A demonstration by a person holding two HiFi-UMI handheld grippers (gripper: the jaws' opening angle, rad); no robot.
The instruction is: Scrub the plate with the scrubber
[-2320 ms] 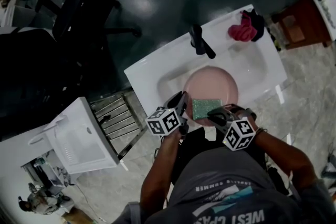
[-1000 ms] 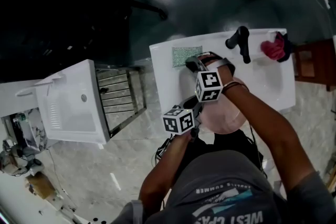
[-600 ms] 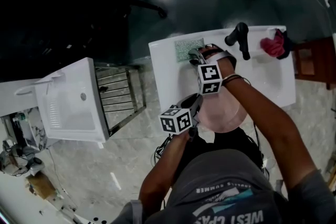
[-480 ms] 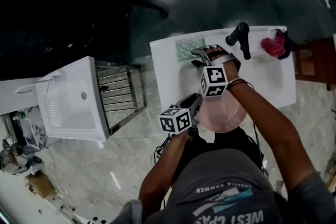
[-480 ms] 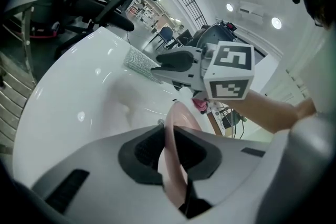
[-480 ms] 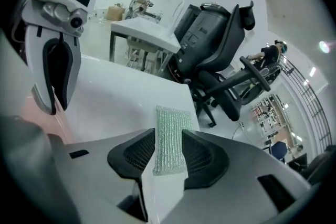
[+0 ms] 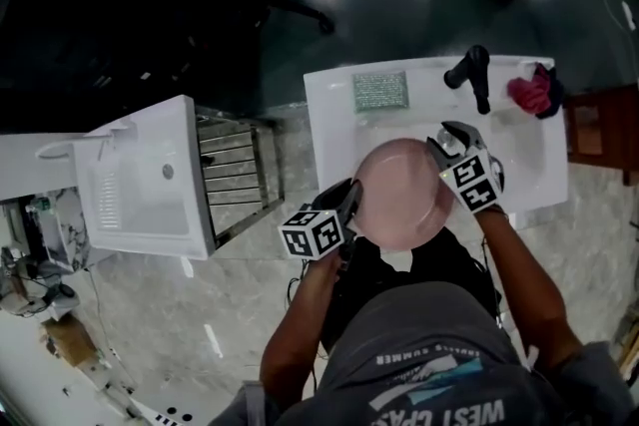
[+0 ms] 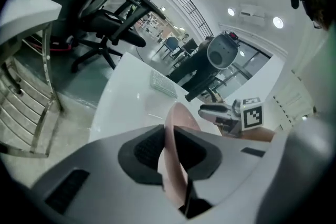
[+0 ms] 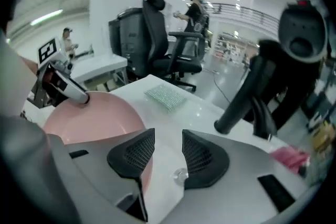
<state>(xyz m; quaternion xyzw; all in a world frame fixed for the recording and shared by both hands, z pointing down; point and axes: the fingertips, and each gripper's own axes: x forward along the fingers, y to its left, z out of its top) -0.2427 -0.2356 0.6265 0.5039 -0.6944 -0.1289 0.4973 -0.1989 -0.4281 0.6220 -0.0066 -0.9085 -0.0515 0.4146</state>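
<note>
From the head view, the plate [image 7: 399, 195] sat over the sink [image 7: 329, 130], with the scrubber [image 7: 380, 91] lying on its far-left rim. In the left gripper view, the left hand-held gripper [image 8: 169, 136] pinched the plate's edge. In the right gripper view, the right hand-held gripper [image 9: 168, 147] was opening with nothing between its jaws, just beside the plate's right edge.

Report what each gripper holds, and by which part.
Left gripper clamps the pink plate by its rim. Right gripper holds nothing; its jaws are opening, empty. The scrubber lies on the sink ledge.
</note>
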